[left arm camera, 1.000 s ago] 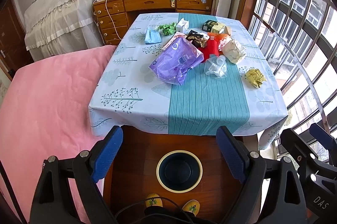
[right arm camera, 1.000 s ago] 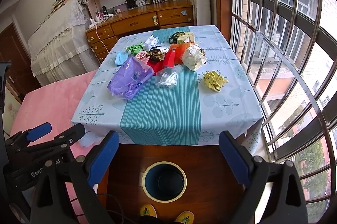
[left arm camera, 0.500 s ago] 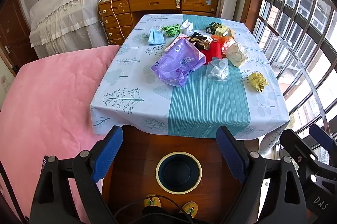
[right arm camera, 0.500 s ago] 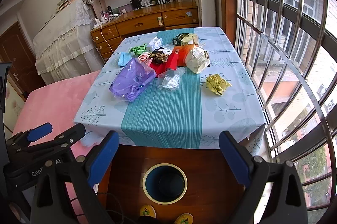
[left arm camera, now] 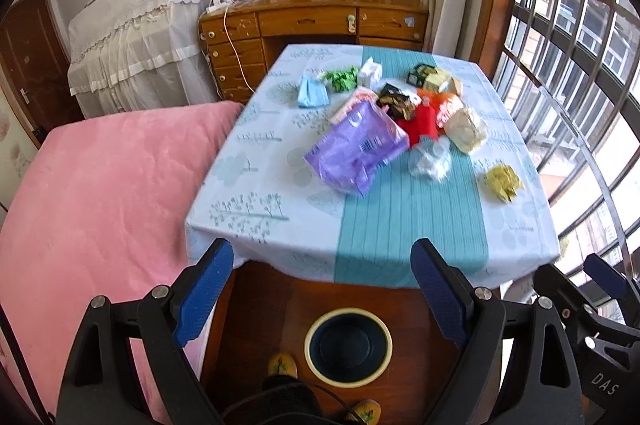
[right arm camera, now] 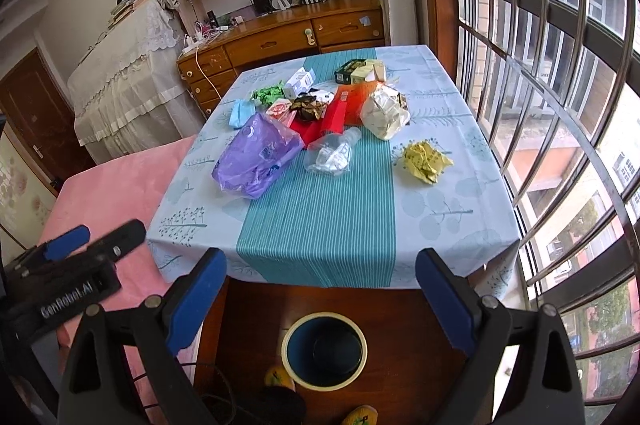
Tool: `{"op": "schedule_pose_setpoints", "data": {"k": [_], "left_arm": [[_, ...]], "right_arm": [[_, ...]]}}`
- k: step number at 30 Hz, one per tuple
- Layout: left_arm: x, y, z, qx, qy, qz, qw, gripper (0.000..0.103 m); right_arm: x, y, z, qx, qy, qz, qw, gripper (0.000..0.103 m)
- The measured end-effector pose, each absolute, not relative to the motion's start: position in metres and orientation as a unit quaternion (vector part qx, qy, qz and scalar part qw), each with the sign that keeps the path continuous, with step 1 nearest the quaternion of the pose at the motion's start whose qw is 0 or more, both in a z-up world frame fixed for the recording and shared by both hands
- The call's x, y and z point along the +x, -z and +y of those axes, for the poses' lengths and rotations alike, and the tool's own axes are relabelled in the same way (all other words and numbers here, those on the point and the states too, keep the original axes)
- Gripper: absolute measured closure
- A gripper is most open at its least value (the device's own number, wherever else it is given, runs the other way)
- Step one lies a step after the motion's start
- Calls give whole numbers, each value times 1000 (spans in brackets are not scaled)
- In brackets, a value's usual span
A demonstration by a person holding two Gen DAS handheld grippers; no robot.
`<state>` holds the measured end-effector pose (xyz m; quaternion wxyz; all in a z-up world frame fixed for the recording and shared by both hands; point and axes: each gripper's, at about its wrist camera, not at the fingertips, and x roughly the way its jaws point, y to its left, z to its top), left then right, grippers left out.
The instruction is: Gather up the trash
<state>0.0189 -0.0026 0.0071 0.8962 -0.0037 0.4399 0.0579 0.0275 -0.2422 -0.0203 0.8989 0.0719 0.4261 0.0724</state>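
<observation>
Trash lies in a heap on a table with a blue-and-teal cloth [left arm camera: 400, 225] [right arm camera: 320, 225]: a purple plastic bag [left arm camera: 356, 149] [right arm camera: 256, 157], a crushed clear bottle [left arm camera: 430, 161] [right arm camera: 330, 155], a yellow crumpled wrapper [left arm camera: 502, 181] [right arm camera: 426, 161], a cream paper wad [left arm camera: 466, 129] [right arm camera: 384, 113], red and orange packets and small boxes. A dark bin with a cream rim [left arm camera: 348, 345] [right arm camera: 324, 349] stands on the floor before the table. My left gripper [left arm camera: 322, 289] and right gripper [right arm camera: 320, 297] hang open and empty above the bin, short of the table's near edge.
A pink-covered bed [left arm camera: 100, 205] lies left of the table. A wooden desk [left arm camera: 316, 21] with shelves stands behind it. A barred window [right arm camera: 560, 105] runs along the right. Yellow slippers [left arm camera: 282, 365] show beside the bin.
Both grippers have drawn back and tilted up a little, so the table sits higher in the views. No trash has moved. Both stay open.
</observation>
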Motion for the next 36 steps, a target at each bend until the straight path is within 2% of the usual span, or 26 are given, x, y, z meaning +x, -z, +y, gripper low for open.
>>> {"op": "schedule_pose_setpoints", "data": {"k": [10,12,14,24,29,34,35,36], "left_arm": [[121,11,25,5,21,504,863,14],[145,19,27,21,42,514,857,14],[168,26,27,35,65,521,850,14],[282,104,17,83,142,586,794,14],[311,142,16,75,168,616,766,14],[327,165,13,61,188,642,740,14],[329,168,12,60,193,645,737,16],[330,171,10,60,199,648,733,23]], "right_arm": [[76,25,-233,114,-21,422,899,7],[90,30,-229,125,-11,430,894,10],[107,39,-225,139,-6,447,884,20],[188,98,-222,236,52,509,827,28],[225,129,-226,262,64,528,805,33],[248,157,-234,295,75,544,782,33],[250,162,-236,302,75,545,778,33],[252,166,-238,309,75,546,775,33]]}}
